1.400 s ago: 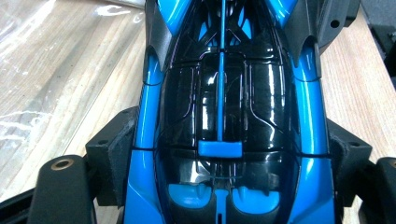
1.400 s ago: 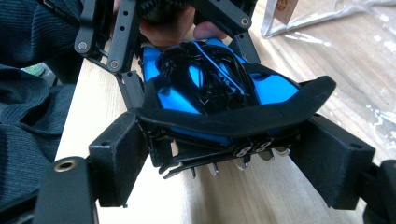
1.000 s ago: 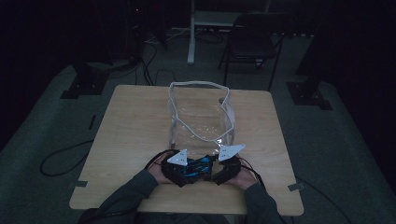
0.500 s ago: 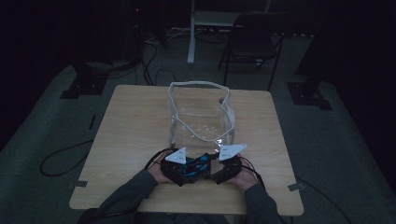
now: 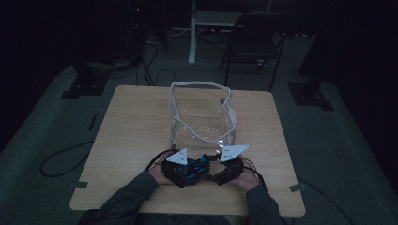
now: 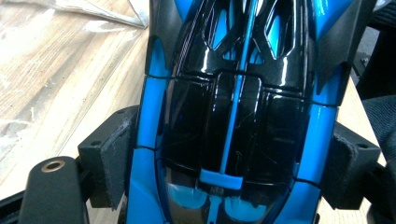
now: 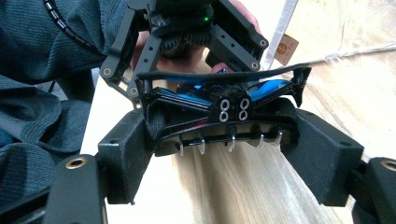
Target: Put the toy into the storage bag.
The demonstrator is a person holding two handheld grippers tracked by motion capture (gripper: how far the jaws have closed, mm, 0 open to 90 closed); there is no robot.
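Both grippers, left (image 5: 184, 165) and right (image 5: 224, 165), are being clamped on one blue-black toy car (image 5: 199, 166), the right's jaws having just been closing. One clear bag (image 5: 201, 115) is being kept upright on the table (image 5: 126, 126) just beyond.

Dim lab or studio: lone wooden table (image 5: 141, 122), stand bases (image 5: 82, 86), floor cables (image 5: 61, 161), folding chair (image 5: 256, 40).

A dim room surrounds the wooden table (image 5: 131, 122), which stands on grey carpet (image 5: 338, 150), with a dark folding chair (image 5: 256, 40) and a white desk leg (image 5: 192, 33) beyond the table's far edge, cables (image 5: 61, 161) trailing left.
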